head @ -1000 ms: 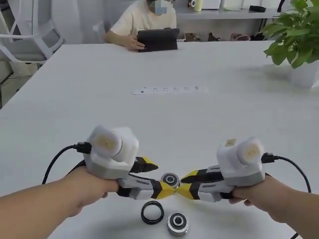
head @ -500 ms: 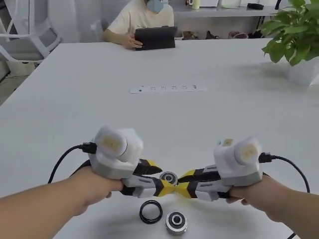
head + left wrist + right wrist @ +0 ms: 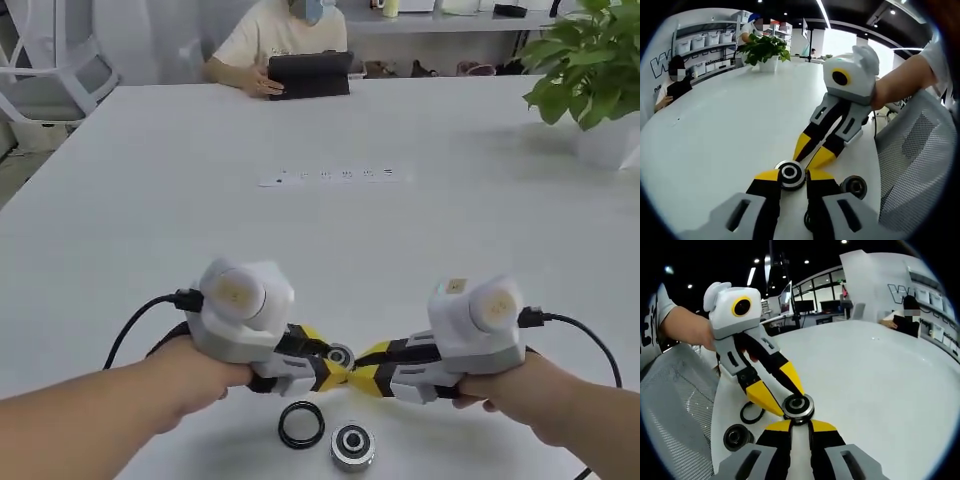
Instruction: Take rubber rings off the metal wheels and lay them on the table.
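Wheel pinned between both jaws, off the table: slip risk.
Head view: my left gripper (image 3: pixel 325 357) and right gripper (image 3: pixel 368 367) meet tip to tip on the wheel (image 3: pixel 340 356), raised over the table (image 3: pixel 330 250). A loose ring (image 3: pixel 303 424) and a second wheel (image 3: pixel 352 445) lie on the table close by, on my side. Left gripper view: my left jaws are clamped across the wheel (image 3: pixel 790 174), but only at the very tips, so I'd judge a hard pull could twist it free and drop it by the second wheel (image 3: pixel 854 186). Right gripper view: my right jaws are nearly together at the wheel's (image 3: pixel 798 406) edge. I can't tell if they've caught the rubber (image 3: pixel 799 396) or just touch it. If only touching, the pull likely skids off and nothing peels.
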Motion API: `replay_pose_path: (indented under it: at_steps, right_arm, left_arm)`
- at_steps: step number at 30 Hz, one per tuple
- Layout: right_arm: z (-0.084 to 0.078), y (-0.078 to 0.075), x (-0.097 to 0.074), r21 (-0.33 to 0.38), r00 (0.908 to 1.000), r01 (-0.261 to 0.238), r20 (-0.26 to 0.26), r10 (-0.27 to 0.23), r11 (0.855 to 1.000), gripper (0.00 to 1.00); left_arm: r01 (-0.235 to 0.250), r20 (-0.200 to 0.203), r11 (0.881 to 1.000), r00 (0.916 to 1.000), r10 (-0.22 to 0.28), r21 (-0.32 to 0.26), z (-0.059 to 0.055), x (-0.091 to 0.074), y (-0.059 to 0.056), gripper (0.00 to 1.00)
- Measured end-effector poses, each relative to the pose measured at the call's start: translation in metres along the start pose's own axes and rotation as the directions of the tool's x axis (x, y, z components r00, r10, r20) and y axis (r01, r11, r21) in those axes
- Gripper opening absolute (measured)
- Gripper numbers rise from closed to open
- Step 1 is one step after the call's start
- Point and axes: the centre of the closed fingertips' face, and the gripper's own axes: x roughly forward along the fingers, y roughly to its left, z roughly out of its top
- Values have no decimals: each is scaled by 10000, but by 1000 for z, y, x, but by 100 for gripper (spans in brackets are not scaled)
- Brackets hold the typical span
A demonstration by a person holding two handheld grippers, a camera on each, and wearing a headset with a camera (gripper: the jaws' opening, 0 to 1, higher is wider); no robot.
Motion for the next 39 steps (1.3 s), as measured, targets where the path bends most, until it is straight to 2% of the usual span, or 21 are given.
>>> replay_pose_path:
  at_steps: [5,9,11,18,24,28,30,31,32,33,36,39]
  right_arm:
    - [0,-1,0,112,10000,34,5,-34,9999,8]
    - [-1,-1,-1,189,9999,98,-77,-97,9998,2]
    - [-1,-1,-1,278,9999,129,-77,-127,9995,2]
    - [-1,-4,-2,1471,9997,203,91,-219,9889,0]
    - [0,-6,-5,2629,9987,100,447,-226,9648,0]
    - [0,-8,-6,3056,9977,83,614,-284,9521,0]
    - [2,-9,-7,3374,9965,36,769,-314,9414,0]
    - [6,-14,-8,3520,9926,190,1059,-600,9358,0]
    - [8,-16,-10,3760,9911,187,1150,-667,9264,0]
    - [11,-14,-11,4160,9898,-101,1334,-500,9093,0]
    - [12,-13,-10,4034,9900,-66,1315,-509,9150,0]
    - [13,-11,-10,4091,9888,-158,1418,-465,9124,0]
  left_arm:
    - [-413,-56,9987,9991,415,288,0,1,5,7]
    - [-459,-98,9972,9989,466,597,-1,1,4,7]
    - [-518,-97,9972,9986,524,534,-1,1,5,7]
    - [-568,-69,9969,9983,573,553,-1,0,5,7]
    - [-626,-74,9968,9980,630,502,-1,0,5,7]
    - [-624,-83,9968,9980,629,507,-1,0,4,7]
    - [-639,-85,9966,9979,644,518,0,0,4,7]
    - [-650,-85,9965,9978,655,517,0,0,4,7]
    - [-647,-90,9966,9978,653,507,0,0,3,7]
    - [-656,-89,9965,9978,661,513,0,0,3,7]
    - [-682,-116,9964,9976,688,512,0,0,2,7]
    - [-699,-125,9963,9974,707,507,0,0,2,7]
